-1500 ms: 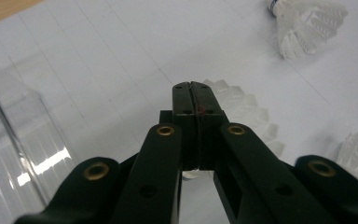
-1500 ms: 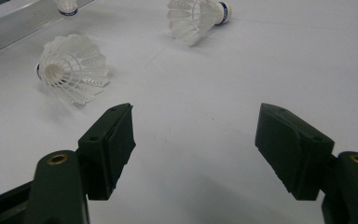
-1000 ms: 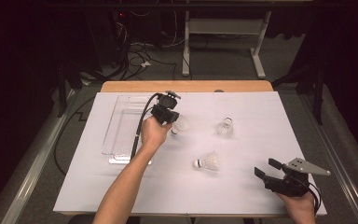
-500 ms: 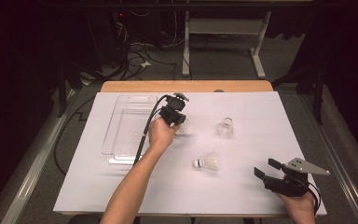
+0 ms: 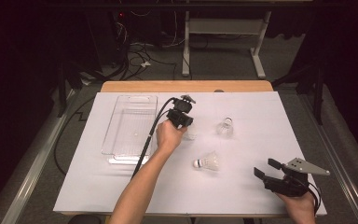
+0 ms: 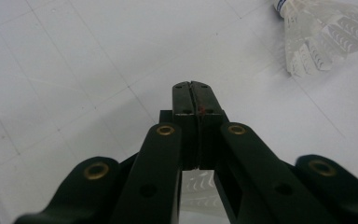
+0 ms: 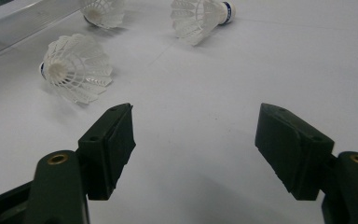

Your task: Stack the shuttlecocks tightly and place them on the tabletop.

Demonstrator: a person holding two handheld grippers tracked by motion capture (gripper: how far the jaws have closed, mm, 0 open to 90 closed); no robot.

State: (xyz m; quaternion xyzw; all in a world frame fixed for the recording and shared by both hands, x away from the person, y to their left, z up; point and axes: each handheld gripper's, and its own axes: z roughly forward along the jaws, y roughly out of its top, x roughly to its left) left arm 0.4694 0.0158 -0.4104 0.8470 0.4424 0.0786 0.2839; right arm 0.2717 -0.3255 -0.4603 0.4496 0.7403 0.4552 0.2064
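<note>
Since a moment ago the left tongs have slid away from the clear plastic tray, closed and empty, over a white feathered shuttlecock just beneath them on the bench, likely the next pickup, while the right tongs wait open.

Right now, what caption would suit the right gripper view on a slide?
Open right gripper hovers over the white table, facing three white shuttlecocks.
</note>
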